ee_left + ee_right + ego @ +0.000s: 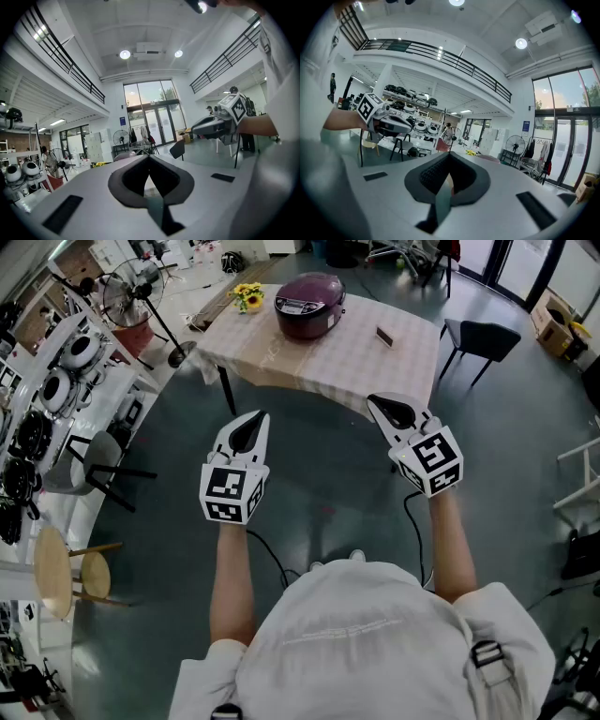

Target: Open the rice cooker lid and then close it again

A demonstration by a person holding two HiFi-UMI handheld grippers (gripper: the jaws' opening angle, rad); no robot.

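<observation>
Though far from the rice cooker [308,306], left hand-held gripper [258,418] and right hand-held gripper [375,402] closed, empty; lid [310,285] indistinct.

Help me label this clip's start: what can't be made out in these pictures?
- Head view: the rice cooker panel print and any lid release, too small.
- Head view: the flat dark object on the table, too small to identify.
- Gripper views: the rice cooker, mostly hidden behind the left gripper and right gripper themselves.

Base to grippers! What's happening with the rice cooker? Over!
Left gripper and right gripper both shut, empty, short of the table. Rice cooker on it, lid down, untouched. Only floor between.
</observation>
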